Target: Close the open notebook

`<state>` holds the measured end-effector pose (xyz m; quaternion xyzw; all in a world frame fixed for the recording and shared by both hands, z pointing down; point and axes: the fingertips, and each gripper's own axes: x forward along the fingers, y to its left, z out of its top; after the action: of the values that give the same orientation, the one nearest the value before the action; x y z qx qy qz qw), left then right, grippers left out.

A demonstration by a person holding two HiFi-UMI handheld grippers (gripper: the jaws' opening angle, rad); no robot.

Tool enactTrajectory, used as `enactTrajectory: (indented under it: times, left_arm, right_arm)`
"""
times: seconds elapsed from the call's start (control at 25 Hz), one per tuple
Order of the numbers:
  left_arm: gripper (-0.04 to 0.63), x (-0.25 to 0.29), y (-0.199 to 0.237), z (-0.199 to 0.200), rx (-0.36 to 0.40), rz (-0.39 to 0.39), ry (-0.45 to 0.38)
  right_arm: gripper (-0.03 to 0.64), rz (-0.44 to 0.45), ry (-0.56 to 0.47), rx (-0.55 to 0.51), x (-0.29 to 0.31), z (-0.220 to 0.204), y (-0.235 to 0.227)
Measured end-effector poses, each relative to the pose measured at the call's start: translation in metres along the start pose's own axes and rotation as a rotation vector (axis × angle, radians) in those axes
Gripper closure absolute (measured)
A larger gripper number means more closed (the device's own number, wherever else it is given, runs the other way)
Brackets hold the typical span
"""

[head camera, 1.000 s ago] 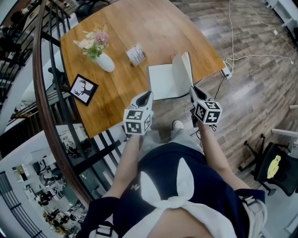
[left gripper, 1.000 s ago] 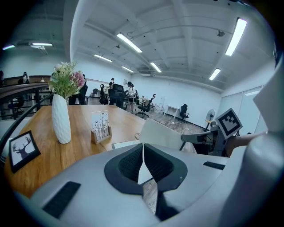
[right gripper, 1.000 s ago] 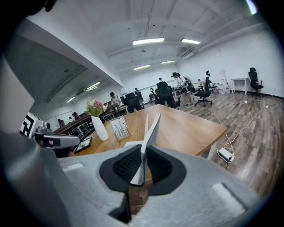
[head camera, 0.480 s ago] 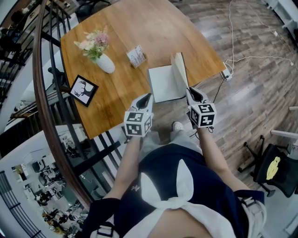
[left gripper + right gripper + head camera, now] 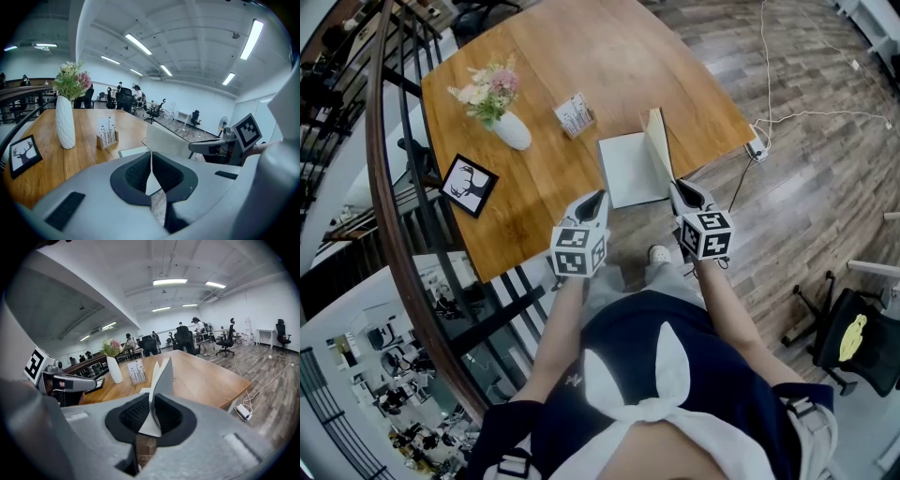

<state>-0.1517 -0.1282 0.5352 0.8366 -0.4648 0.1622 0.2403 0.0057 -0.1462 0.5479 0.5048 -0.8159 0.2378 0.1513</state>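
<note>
Table [image 5: 581,47] contents, listed left to right.

Picture frame [image 5: 469,182]: lies flat near the left edge and holds a deer print.

Vase [image 5: 512,128]: white, upright, holds a bunch of flowers [image 5: 492,86].

Card holder [image 5: 575,112]: small stand beyond the vase, holds printed cards on edge.

Left gripper [image 5: 596,197]: hovers at the near table edge, just beside the notebook's left corner. Its fingers [image 5: 133,173] are together with nothing between them.

Notebook [image 5: 628,171]: lies at the near right part of the table. The left half is flat with a blank page facing up. The right cover [image 5: 656,139] stands roughly upright on the spine.

Right gripper [image 5: 678,190]: its fingers [image 5: 133,416] are clamped on the near edge of the raised cover.

Task status: judged about half done. The cover is gripped and stands on end. It is yet to be swung over to the left, laid onto the flat page, and released.
</note>
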Motion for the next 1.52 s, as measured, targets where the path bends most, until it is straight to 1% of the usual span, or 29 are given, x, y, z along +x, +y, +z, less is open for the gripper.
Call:
enactTrajectory:
  times: [0.4, 1.52]
  left_arm:
    - [0.569, 0.001, -0.003, 0.001, 0.004, -0.004, 0.0]
    - [0.569, -0.007, 0.001, -0.004, -0.004, 0.015, 0.002]
  right_arm:
    - [0.578, 0.034, -0.005, 0.037, 0.001, -0.001, 0.006]
    - [0.577, 0.105, 0.021, 0.043, 0.011, -0.006, 0.03]
